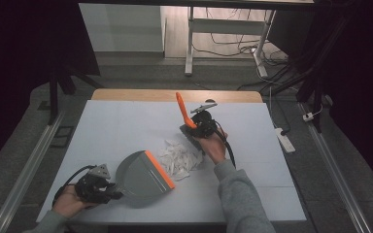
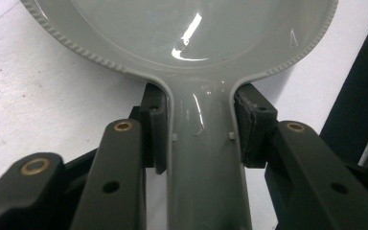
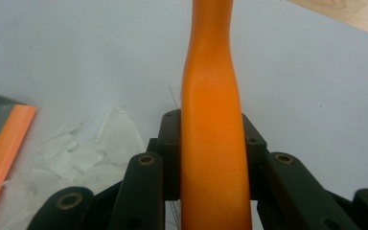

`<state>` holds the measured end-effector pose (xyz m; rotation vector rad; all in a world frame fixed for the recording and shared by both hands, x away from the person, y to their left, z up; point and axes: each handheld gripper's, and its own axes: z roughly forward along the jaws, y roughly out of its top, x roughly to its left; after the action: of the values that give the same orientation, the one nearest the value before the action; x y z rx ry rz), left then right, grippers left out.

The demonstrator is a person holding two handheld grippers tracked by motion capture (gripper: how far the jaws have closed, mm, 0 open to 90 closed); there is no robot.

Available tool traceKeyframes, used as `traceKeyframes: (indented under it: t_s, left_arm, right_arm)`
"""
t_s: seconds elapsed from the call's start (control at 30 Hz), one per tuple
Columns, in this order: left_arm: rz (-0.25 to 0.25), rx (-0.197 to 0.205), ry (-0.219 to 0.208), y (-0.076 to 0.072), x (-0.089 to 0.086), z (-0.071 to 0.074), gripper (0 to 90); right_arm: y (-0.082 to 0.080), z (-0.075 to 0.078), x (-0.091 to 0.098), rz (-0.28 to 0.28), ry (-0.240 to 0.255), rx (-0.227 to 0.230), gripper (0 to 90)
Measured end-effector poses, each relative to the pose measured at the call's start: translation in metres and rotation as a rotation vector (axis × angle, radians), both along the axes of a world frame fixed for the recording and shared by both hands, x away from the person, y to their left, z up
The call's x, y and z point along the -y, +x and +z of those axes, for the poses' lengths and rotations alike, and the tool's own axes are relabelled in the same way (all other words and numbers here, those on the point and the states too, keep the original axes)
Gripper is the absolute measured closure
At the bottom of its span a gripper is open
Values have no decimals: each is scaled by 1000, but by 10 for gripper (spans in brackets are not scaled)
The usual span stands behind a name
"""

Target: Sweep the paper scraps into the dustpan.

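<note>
A grey dustpan (image 1: 141,175) with an orange front lip lies at the table's front left. My left gripper (image 1: 108,190) is shut on its handle. In the left gripper view the pads (image 2: 157,129) squeeze the grey handle (image 2: 202,163) from both sides, with the pan (image 2: 187,33) just ahead. My right gripper (image 1: 198,127) is shut on a brush's orange handle (image 1: 181,109), which slants up and away, right of a pile of white paper scraps (image 1: 177,158). In the right gripper view the handle (image 3: 212,120) runs between the jaws; the scraps (image 3: 93,143) and the dustpan's lip (image 3: 7,139) lie to the left.
A white sheet covers the table (image 1: 126,121), and a wooden strip (image 1: 175,95) shows at its far edge. A white power strip (image 1: 285,138) lies on the floor to the right. Desk legs and cables (image 1: 233,46) stand behind the table.
</note>
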<state>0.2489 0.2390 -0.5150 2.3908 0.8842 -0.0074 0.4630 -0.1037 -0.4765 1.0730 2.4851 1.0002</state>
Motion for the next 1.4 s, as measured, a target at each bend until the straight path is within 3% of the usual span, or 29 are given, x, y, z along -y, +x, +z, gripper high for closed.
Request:
traceKeyframes:
  t_s: [0.23,0.5,0.9,0.93,1.07,1.23,1.4]
  left_arm:
    - [-23,-4,18,1,6,-1,616]
    - [-24,-3,21,2,8,-1,616]
    - [-17,-4,20,2,9,-2,616]
    - [-17,-5,19,2,10,-1,616]
    - [-15,-4,20,3,10,-1,616]
    - [-19,-4,23,3,10,-1,616]
    - [-20,-4,21,3,10,-1,616]
  right_arm:
    - [8,-8,-11,11,-26,-15,706]
    - [3,-16,-40,81,-44,-33,707]
    - [-26,-17,-67,208,-36,-75,708]
    - [-35,-17,-73,245,-44,-74,708]
    - [-48,-15,-82,306,-26,-84,707]
    - [-61,-8,-87,350,-20,-69,707]
    - [-58,12,-69,295,47,8,707]
